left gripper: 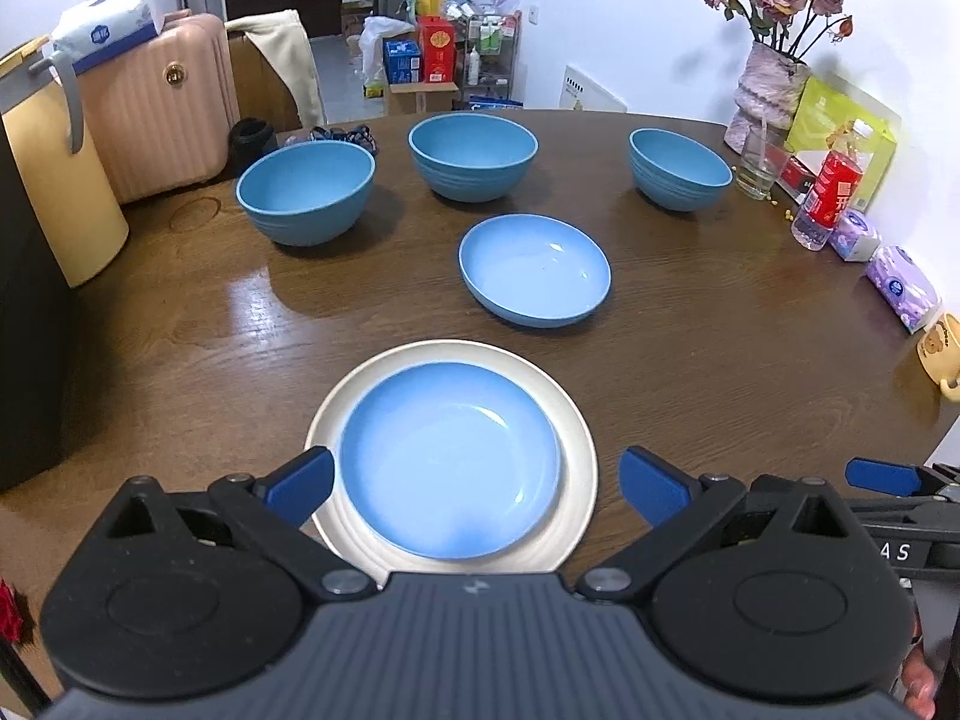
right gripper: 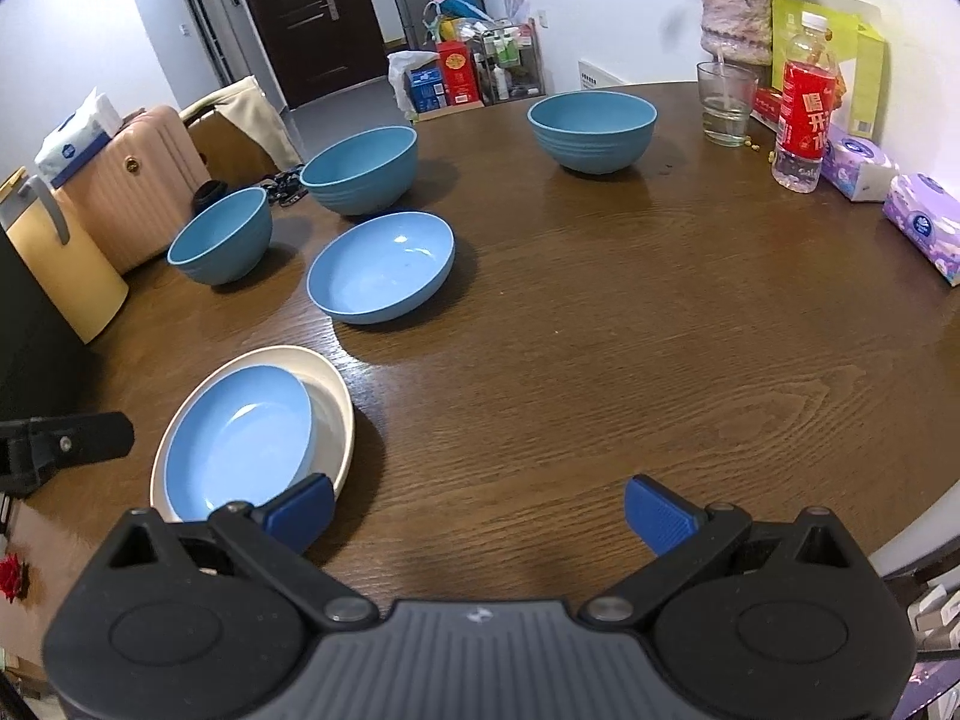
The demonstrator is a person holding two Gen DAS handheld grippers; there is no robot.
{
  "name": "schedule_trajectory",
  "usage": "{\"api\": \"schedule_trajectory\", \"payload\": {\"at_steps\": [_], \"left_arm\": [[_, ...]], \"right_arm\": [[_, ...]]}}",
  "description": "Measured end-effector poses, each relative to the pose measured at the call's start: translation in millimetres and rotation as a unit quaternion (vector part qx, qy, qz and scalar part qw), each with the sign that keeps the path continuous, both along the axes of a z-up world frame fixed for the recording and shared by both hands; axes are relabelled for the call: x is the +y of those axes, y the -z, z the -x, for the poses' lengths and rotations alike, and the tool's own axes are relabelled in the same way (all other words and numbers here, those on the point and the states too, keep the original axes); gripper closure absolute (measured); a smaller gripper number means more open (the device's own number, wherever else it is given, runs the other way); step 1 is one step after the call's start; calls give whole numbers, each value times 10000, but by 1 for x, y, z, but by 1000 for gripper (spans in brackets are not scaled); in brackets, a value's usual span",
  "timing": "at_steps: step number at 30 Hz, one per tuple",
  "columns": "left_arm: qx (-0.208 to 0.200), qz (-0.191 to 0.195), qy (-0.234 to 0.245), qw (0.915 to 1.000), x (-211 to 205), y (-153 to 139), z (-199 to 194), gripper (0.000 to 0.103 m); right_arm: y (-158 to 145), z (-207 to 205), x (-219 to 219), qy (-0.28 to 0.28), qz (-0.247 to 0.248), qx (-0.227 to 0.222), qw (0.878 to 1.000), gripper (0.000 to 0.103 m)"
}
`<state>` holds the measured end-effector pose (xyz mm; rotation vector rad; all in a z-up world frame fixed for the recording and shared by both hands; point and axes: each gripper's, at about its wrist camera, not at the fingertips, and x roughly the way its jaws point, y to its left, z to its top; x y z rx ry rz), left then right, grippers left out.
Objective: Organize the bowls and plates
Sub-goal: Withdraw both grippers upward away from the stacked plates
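Note:
A shallow blue plate [left gripper: 450,459] lies nested in a cream plate [left gripper: 579,420] at the near edge of the brown table [left gripper: 720,360]. My left gripper [left gripper: 477,489] hovers over this stack, open, its blue fingers either side of it and holding nothing. A second shallow blue plate [left gripper: 534,267] sits alone mid-table. Three deep blue bowls stand apart along the far side: left [left gripper: 306,189], centre [left gripper: 472,153], right [left gripper: 680,167]. In the right wrist view my right gripper [right gripper: 480,510] is open above bare wood, right of the cream plate [right gripper: 336,402] with its blue plate [right gripper: 240,438]; the lone blue plate [right gripper: 381,264] lies beyond.
Along the table's right edge stand a flower vase [left gripper: 768,93], a glass [left gripper: 761,165], a red-labelled bottle [left gripper: 831,189], tissue packs [left gripper: 900,285] and a yellow mug [left gripper: 942,354]. A pink suitcase [left gripper: 156,102] and a yellow bin [left gripper: 60,180] stand left of the table.

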<state>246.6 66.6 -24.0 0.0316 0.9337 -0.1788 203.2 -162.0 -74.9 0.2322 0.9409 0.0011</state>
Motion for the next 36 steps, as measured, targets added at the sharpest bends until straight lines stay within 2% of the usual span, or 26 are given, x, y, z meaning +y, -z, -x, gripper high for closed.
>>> {"api": "schedule_trajectory", "payload": {"at_steps": [14, 22, 36], "left_arm": [[-181, 132, 181, 9996, 41, -7, -5, 0], [-373, 54, 410, 9985, 61, -4, 7, 0], [-451, 225, 415, 9979, 85, -2, 16, 0]], "right_arm": [[-11, -4, 31, 203, 183, -17, 9996, 0], [-11, 3, 57, 214, 269, 23, 9994, 0], [-16, 14, 79, 216, 396, 54, 9990, 0]]}}
